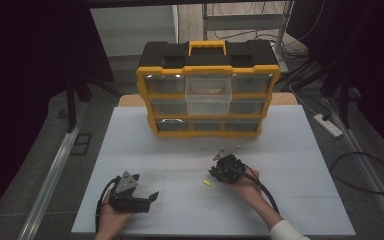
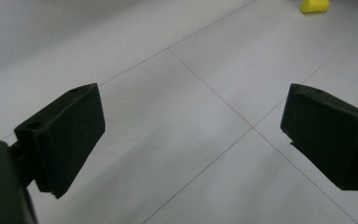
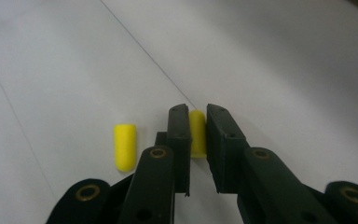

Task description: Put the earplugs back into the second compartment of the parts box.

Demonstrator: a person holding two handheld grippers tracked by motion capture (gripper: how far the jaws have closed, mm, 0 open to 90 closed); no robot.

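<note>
Two small yellow foam plugs are on the white mat. In the right gripper view one plug [image 3: 196, 133] is pinched between the jaws of my right gripper [image 3: 197, 112], which is shut on it low over the mat. The other plug [image 3: 124, 145] lies loose just to the left of those jaws. In the high view a yellow plug [image 1: 207, 184] shows beside the tips of the right gripper [image 1: 214, 174]. My left gripper [image 1: 147, 187] rests at the mat's front left, open with nothing between its jaws [image 2: 193, 112]. A yellow plug [image 2: 314, 5] sits far ahead of it.
A black and yellow drawer organizer [image 1: 208, 90] stands at the back of the white mat [image 1: 145, 150]. Its clear top middle drawer [image 1: 208, 95] is pulled out toward me. Cables and a power strip [image 1: 328, 125] lie on the floor to the right.
</note>
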